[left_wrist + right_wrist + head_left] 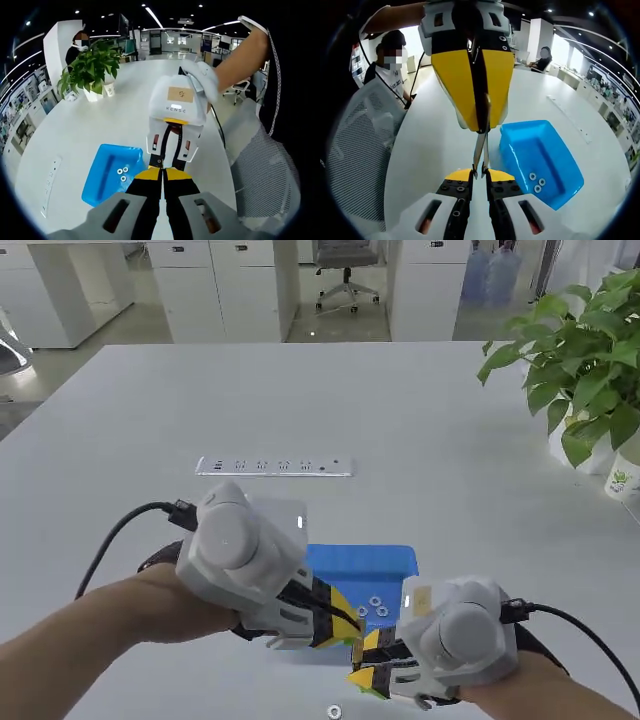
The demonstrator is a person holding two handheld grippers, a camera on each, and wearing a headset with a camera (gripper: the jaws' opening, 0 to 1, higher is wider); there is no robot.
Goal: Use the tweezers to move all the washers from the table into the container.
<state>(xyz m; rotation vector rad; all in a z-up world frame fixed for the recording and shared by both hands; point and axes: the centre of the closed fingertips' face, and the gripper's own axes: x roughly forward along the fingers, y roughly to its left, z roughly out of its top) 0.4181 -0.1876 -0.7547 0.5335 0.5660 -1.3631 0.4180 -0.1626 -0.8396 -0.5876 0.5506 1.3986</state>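
Inside the blue, smooth rectangular container (345, 565) lie three small metal ring washers (374, 608); a fourth washer (334, 711) sits on the table (300, 410) near it. Beside the container, the left gripper (480, 127) clamps slim tweezers (480, 150), tips nearly together and empty, between the right gripper (480, 176) jaws; whether those press, I cannot tell.

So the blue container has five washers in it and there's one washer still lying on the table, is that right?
Not quite. The blue container holds three washers, not five; the right gripper view shows them clearly, grouped together on its floor. The rest holds: in the head view, one washer lies on the table, outside the container.
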